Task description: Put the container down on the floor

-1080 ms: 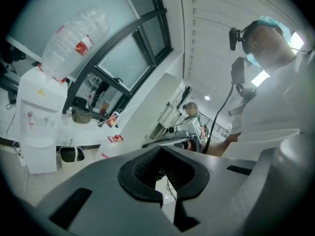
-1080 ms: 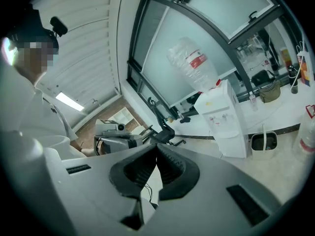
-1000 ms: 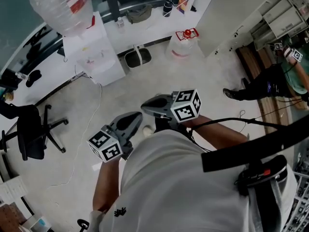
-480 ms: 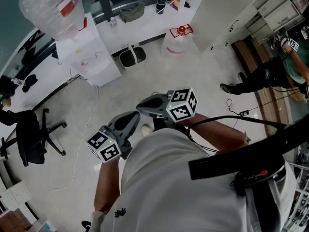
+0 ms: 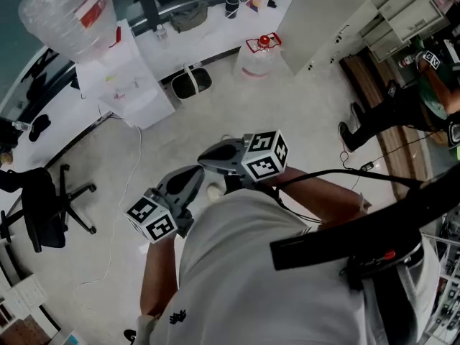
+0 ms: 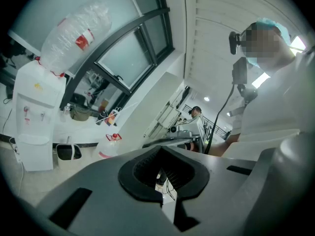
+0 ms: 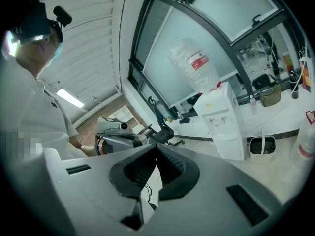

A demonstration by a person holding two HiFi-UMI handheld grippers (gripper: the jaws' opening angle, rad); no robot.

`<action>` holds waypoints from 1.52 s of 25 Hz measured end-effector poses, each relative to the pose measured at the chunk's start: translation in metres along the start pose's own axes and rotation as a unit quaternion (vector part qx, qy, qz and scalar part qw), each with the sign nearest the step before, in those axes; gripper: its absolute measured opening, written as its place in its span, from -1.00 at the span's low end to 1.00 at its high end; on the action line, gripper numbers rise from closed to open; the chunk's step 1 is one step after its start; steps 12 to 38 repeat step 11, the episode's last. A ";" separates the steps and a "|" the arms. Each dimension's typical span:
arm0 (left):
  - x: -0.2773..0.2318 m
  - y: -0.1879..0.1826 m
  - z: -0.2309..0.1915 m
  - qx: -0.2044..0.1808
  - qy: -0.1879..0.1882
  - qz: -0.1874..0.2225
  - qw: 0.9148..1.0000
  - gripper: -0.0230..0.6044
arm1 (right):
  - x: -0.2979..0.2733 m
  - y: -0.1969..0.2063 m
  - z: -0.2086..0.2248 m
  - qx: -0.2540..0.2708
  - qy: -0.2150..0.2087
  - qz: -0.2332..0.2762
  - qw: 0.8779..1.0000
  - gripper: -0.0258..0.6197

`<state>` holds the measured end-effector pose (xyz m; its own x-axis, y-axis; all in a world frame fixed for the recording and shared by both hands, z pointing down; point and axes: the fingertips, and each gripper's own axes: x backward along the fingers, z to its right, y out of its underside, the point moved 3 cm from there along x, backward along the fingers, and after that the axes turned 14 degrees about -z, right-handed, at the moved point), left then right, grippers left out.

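The container, a clear water jug (image 5: 256, 56) with a red cap and handle, stands upright on the pale floor by the white counter, well away from both grippers. It also shows as the jug (image 6: 109, 148) in the left gripper view and at the right edge as the jug (image 7: 307, 142) in the right gripper view. The person holds both grippers close before the chest. My left gripper (image 5: 203, 172) points up and right, shut and empty. Just above it, my right gripper (image 5: 204, 158) points left, also shut on nothing. The shut jaw tips show in the left gripper (image 6: 160, 149) and right gripper (image 7: 156, 146) views.
A white water dispenser (image 5: 122, 85) carrying a big bottle (image 5: 68, 13) stands at the far left, a small bin (image 5: 190, 83) beside it. A black office chair (image 5: 39, 207) is on the left. Another person (image 5: 424, 92) stands at right by shelving. A cable (image 5: 126, 192) trails over the floor.
The head view has drifted, so jug, dispenser and bin sit slightly higher and further left in the picture. Both grippers stay shut in much the same place. The person at right has shifted.
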<state>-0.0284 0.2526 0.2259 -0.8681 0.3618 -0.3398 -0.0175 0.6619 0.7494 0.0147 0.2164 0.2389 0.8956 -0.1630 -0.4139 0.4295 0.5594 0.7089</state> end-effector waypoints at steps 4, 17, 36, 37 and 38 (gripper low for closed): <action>-0.002 0.002 -0.002 -0.002 0.004 -0.001 1.000 -0.89 | 0.001 0.000 0.003 -0.001 0.000 0.001 1.000 -0.87; -0.003 0.003 0.003 0.009 -0.003 -0.006 1.000 -0.89 | 0.003 0.003 0.002 -0.005 -0.004 -0.001 1.000 -0.87; -0.003 0.003 0.003 0.009 -0.003 -0.006 1.000 -0.89 | 0.003 0.003 0.002 -0.005 -0.004 -0.001 1.000 -0.87; -0.003 0.003 0.003 0.009 -0.003 -0.006 1.000 -0.89 | 0.003 0.003 0.002 -0.005 -0.004 -0.001 1.000 -0.87; -0.003 0.003 0.003 0.009 -0.003 -0.006 1.000 -0.89 | 0.003 0.003 0.002 -0.005 -0.004 -0.001 1.000 -0.87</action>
